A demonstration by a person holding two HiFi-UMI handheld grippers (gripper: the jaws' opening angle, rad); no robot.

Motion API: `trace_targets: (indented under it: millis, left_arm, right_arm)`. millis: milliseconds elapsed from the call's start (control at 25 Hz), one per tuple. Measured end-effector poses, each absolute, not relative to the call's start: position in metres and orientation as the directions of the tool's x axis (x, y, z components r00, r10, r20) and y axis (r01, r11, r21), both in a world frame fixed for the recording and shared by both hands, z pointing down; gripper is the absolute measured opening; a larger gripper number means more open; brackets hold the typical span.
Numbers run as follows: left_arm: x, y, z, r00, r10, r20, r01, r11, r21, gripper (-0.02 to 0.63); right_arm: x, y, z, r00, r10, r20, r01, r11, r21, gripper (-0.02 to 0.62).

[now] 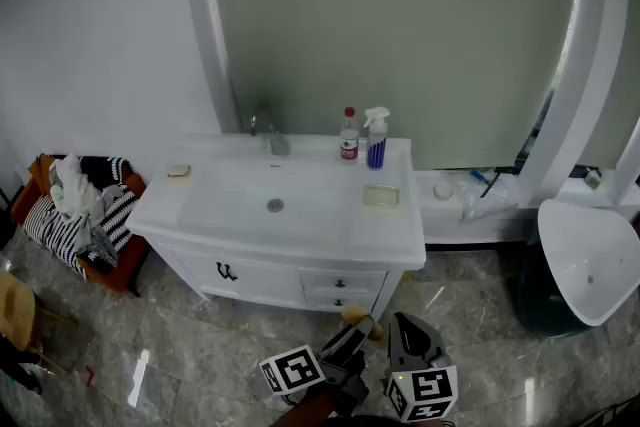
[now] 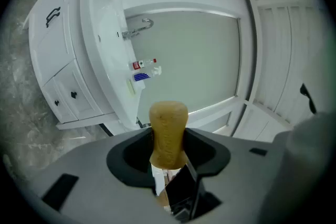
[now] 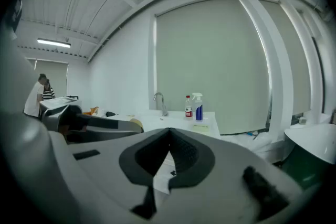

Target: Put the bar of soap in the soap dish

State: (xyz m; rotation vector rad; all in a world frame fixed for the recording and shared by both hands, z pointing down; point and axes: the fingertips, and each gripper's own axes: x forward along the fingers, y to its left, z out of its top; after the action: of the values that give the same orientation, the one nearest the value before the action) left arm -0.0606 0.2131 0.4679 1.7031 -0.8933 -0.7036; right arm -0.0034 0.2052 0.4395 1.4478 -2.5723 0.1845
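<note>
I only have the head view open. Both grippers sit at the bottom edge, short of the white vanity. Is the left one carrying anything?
Observer: Yes. In the left gripper view, the left gripper has its jaws closed on a tan rounded bar of soap, which sticks out past them.
Reviewer: And the right one?
Observer: The right gripper view shows the right gripper with its jaws together and nothing between them.
Reviewer: Is anyone else around?
Observer: A person stands far off at the left of the right gripper view.
</note>
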Motion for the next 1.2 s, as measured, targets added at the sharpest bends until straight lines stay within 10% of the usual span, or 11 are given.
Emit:
trace_targets:
  millis: [1200]
  left_arm:
    - [-0.108,0.191,0.469,0.511,-0.859,-0.036,-0.198,-0.158,0.967,0.184]
  right_arm:
    - [-0.049,0.177,0.445,-0.536,-0.808,0.245,-0.836,0.548,-0.025,0.011]
